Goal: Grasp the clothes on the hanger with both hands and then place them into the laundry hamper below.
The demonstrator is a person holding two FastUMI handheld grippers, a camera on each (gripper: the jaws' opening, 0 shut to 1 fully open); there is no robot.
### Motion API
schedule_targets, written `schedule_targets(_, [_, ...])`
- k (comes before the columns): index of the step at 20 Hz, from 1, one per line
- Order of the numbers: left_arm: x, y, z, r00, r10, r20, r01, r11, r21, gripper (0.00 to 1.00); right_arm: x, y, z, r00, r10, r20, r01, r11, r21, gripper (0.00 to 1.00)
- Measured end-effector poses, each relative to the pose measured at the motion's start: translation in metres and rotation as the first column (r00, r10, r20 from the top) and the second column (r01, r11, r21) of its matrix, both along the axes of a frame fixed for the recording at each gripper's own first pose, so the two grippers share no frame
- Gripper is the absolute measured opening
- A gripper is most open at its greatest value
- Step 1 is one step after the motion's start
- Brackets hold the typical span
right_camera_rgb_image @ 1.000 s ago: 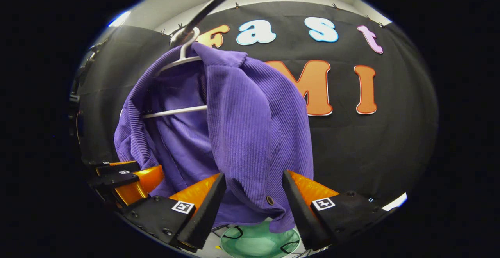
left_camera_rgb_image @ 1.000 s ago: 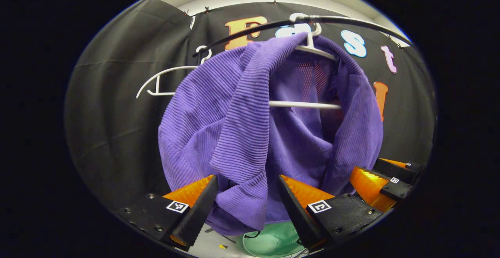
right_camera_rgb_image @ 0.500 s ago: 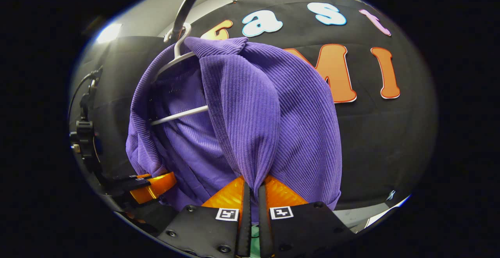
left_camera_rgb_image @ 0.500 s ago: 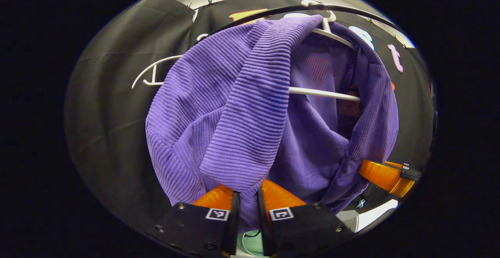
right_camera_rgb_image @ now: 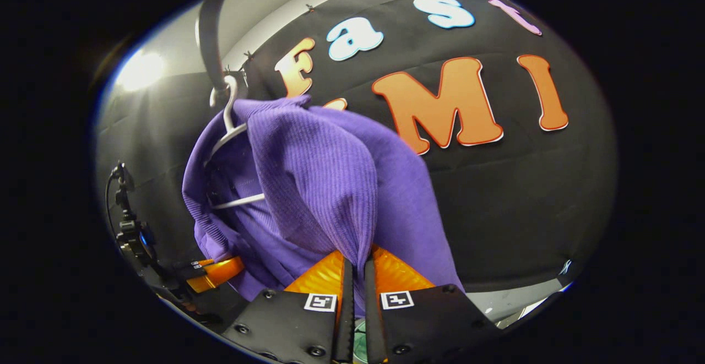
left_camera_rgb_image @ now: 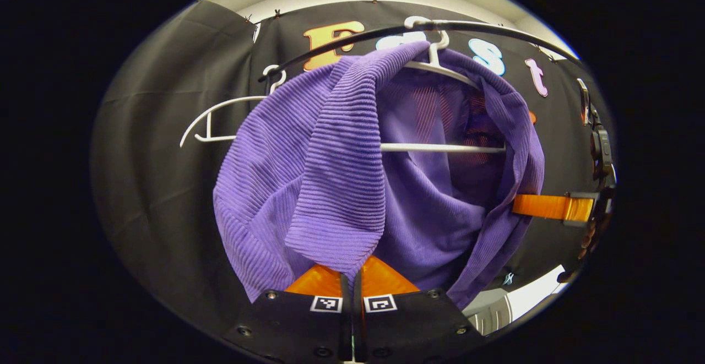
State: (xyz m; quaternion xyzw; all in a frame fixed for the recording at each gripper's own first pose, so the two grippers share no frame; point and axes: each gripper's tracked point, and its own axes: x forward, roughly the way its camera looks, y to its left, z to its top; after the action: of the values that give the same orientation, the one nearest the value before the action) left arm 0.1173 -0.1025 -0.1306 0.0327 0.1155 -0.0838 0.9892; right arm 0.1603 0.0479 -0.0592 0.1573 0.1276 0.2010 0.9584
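A purple ribbed garment (left_camera_rgb_image: 330, 171) hangs on a white hanger (left_camera_rgb_image: 440, 147) from a dark rail (left_camera_rgb_image: 495, 28). My left gripper (left_camera_rgb_image: 351, 267) is shut on the garment's lower front fold. In the right gripper view the same garment (right_camera_rgb_image: 325, 188) drapes from its hanger (right_camera_rgb_image: 227, 127), and my right gripper (right_camera_rgb_image: 355, 262) is shut on its lower edge. The right gripper (left_camera_rgb_image: 551, 207) also appears at the garment's right side in the left gripper view. The left gripper (right_camera_rgb_image: 215, 273) sits low at the left in the right gripper view. A sliver of the green hamper (right_camera_rgb_image: 359, 332) peeks between my right fingers.
A second, bare white hanger (left_camera_rgb_image: 215, 124) hangs on the rail to the left. Black cloth walls close the booth behind. A dark clamp device (right_camera_rgb_image: 132, 232) stands at the left of the right gripper view. A pale floor strip (left_camera_rgb_image: 529, 298) lies low right.
Both grippers went from open to shut on the garment's lower folds. Since then they have pulled back slightly, drawing the fabric taut; the right gripper has swung out to the side.
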Motion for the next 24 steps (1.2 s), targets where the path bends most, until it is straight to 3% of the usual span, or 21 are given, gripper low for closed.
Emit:
schedule_targets(9, [-0.019, 0.026, 0.070, 0.995, 0.005, 0.098, -0.002, 0.999, -0.036, 0.01, 0.028, -0.065, 0.035, 0.995, -0.102, 0.013, 0.101, 0.993, 0.065, 0.16])
schedule_targets(19, [-0.011, 0.117, 0.139, 0.964, 0.167, 0.206, -0.156, 0.985, -0.069, 0.01, 0.056, -0.104, 0.093, 0.988, -0.143, 0.055, 0.130, 0.974, 0.187, 0.16])
schedule_targets(24, [0.009, 0.148, 0.165, 0.963, 0.163, 0.216, -0.149, 0.986, -0.076, 0.01, 0.071, -0.117, 0.126, 0.983, -0.164, 0.088, 0.140, 0.963, 0.231, 0.18])
